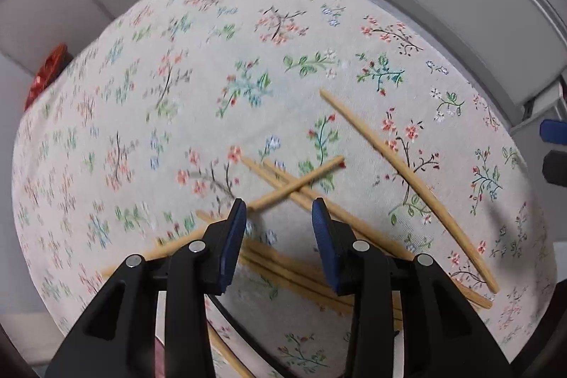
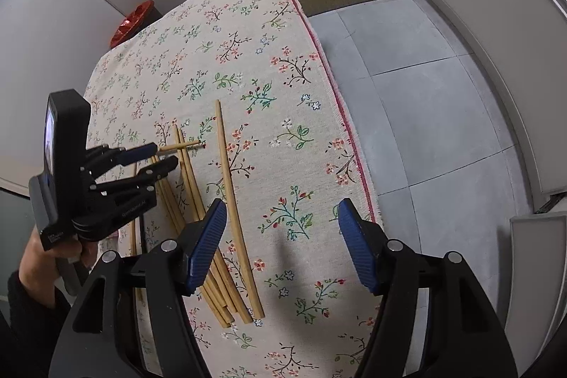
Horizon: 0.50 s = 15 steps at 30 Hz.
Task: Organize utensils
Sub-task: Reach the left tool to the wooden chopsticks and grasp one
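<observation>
Several wooden chopsticks (image 1: 294, 268) lie loose on the floral tablecloth (image 1: 212, 66). One chopstick (image 1: 297, 183) lies across the pile; a single long one (image 1: 407, 179) lies apart at the right. My left gripper (image 1: 279, 211) is open, low over the pile, with nothing between its fingers. In the right wrist view the left gripper (image 2: 161, 154) hovers at the crossed chopstick (image 2: 182, 146). My right gripper (image 2: 281, 211) is open wide and empty, above the cloth; the single chopstick (image 2: 234, 201) and the pile (image 2: 198, 211) lie by its left finger.
The table's right edge with a pink hem (image 2: 340, 116) drops to a grey tiled floor (image 2: 425, 94). A red object (image 2: 131, 20) sits behind the far left edge. Grey partition walls surround the table. A dark curved rim (image 1: 226, 310) shows under the left gripper.
</observation>
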### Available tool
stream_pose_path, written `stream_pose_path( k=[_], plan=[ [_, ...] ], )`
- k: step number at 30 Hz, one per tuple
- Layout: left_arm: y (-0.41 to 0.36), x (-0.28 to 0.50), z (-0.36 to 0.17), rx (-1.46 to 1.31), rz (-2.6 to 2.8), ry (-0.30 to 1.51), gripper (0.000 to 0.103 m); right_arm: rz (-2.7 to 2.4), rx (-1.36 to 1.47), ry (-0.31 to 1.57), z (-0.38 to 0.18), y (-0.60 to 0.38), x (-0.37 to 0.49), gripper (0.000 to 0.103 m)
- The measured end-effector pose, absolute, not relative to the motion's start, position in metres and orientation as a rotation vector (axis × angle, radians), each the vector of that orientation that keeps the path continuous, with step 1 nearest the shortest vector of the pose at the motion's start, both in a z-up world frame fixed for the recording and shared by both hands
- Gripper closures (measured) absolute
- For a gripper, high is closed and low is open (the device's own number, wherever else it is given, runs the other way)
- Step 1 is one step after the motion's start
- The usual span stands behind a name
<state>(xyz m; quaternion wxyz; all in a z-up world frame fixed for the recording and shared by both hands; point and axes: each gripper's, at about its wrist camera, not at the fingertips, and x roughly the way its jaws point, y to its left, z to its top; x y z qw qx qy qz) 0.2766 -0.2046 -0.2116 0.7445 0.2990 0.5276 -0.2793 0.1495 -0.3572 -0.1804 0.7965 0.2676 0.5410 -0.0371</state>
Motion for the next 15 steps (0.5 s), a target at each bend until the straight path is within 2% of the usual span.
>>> stream_pose_path(
  k=[4,10,15],
  plan=[
    [-0.212,0.294,-0.220,0.681,-0.589,1.157,0.062,-0.084,0.584,1.173,-0.185,-0.360,0.150,0.040],
    [-0.207,0.329,-0.232,0.546,-0.542,1.224,0.080,-0.073,0.573,1.188,-0.189,-0.355,0.154,0.040],
    [-0.192,0.354,-0.229,0.425,-0.481,1.249,0.085,-0.066,0.575,1.194,-0.190,-0.352,0.157,0.040]
  ],
)
